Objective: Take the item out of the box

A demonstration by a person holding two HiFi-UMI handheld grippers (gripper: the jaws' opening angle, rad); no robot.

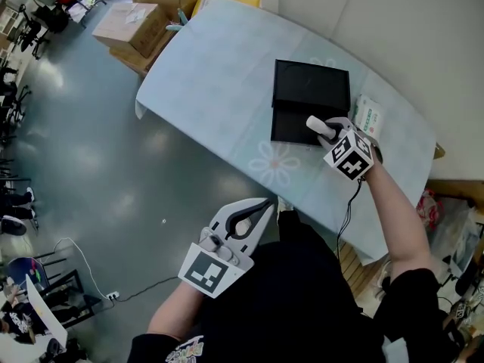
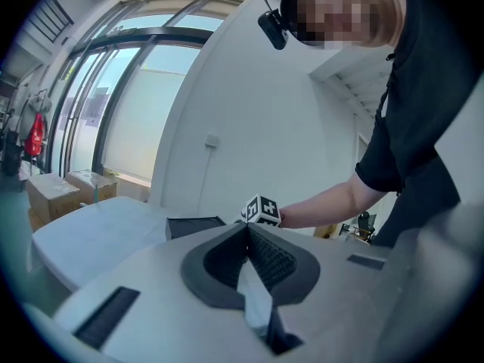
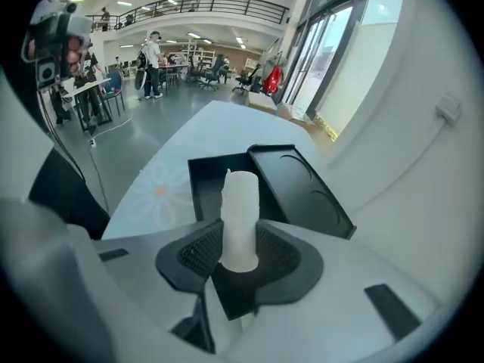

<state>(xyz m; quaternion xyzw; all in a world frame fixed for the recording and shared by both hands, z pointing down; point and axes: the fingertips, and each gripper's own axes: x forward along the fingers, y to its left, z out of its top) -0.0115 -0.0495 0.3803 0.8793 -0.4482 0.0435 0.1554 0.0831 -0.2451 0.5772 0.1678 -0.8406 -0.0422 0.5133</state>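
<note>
**A:** What's the setting?

**B:** A table (image 1: pixel 219 89) under a pale blue, flower-printed cloth, on a grey floor. Cardboard boxes (image 1: pixel 132 23) are stacked past its far end.

**A:** And the jaws?

**B:** The left gripper (image 1: pixel 266 203), nearest the body and off the table, is closed on nothing. The right gripper (image 1: pixel 318 127) clamps an upright white cylinder (image 3: pixel 240 203) over the black box (image 1: pixel 295 127).

**A:** Counts?

**B:** One cylinder, one open box with its lid (image 1: pixel 310 85) laid back, one packet (image 1: pixel 368 116), and at least three cardboard boxes.
</note>
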